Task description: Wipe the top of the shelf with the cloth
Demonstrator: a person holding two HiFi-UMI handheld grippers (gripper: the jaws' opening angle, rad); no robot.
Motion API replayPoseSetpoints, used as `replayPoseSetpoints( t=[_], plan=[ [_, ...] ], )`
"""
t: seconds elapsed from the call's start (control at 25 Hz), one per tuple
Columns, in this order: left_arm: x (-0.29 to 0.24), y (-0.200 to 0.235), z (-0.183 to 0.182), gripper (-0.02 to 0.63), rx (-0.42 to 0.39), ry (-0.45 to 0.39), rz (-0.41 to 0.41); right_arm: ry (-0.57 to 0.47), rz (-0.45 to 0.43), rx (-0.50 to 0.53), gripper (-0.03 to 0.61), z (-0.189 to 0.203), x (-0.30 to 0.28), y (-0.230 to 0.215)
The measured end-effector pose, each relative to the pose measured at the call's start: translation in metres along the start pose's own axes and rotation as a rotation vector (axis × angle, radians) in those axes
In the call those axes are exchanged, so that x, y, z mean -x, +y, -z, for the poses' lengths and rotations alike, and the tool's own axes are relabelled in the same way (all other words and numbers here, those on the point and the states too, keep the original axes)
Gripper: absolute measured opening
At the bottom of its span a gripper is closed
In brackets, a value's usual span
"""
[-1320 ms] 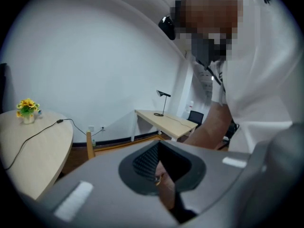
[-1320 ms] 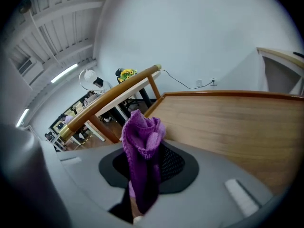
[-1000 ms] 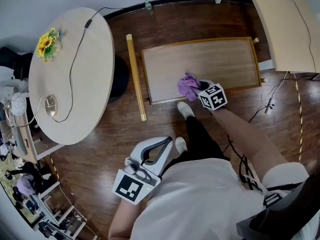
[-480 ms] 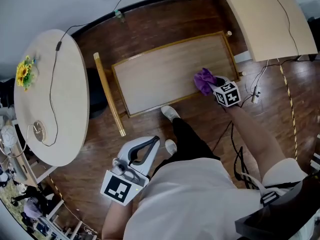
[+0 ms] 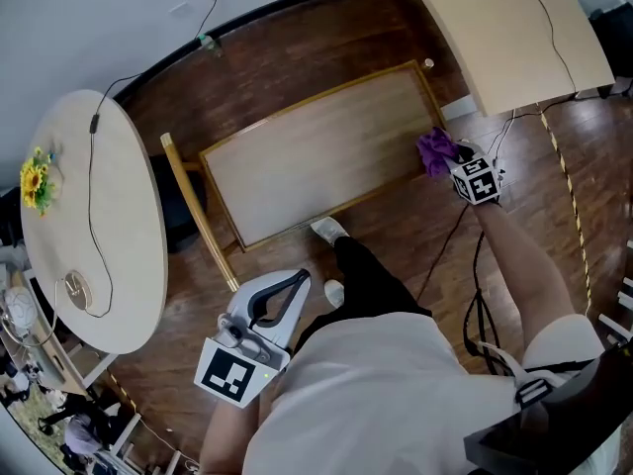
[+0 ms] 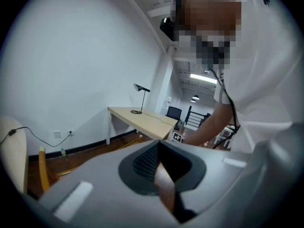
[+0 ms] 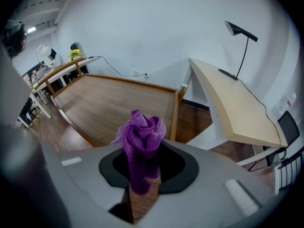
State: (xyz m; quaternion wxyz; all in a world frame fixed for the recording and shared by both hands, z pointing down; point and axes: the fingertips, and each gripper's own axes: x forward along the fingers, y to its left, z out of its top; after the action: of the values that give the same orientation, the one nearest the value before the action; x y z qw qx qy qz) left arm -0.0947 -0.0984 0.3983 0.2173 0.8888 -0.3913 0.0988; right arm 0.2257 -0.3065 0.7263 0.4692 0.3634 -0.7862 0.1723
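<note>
Pinching the purple cloth (image 5: 436, 150) in your right gripper (image 5: 449, 162) at the right edge of the shelf top (image 5: 316, 156), you are mid-wipe; next, press down and sweep leftward, leaving your left gripper (image 5: 294, 283) closed, empty, idle

One shelf (image 5: 316, 161), one cloth (image 5: 436, 150). Two grippers: left gripper (image 5: 289, 287), right gripper (image 5: 453, 164). Two more surfaces: round surface (image 5: 129, 236), long surface (image 5: 475, 18). One sunflower bunch (image 5: 38, 181), one lamp (image 7: 236, 29).
</note>
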Motion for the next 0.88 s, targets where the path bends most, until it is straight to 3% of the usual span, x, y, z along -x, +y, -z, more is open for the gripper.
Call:
replayPoseSetpoints(
  t=[0.44, 0.88],
  plan=[
    [-0.005, 0.007, -0.018, 0.021, -0.039, -0.027, 0.009, 0.023, 0.058, 0.048, 0.089, 0.013, 0.025, -0.023],
    [0.034, -0.036, -0.011, 0.021, -0.104, -0.086, 0.0, -0.165, 0.081, -0.047, 0.089, 0.009, 0.108, 0.003]
  ],
)
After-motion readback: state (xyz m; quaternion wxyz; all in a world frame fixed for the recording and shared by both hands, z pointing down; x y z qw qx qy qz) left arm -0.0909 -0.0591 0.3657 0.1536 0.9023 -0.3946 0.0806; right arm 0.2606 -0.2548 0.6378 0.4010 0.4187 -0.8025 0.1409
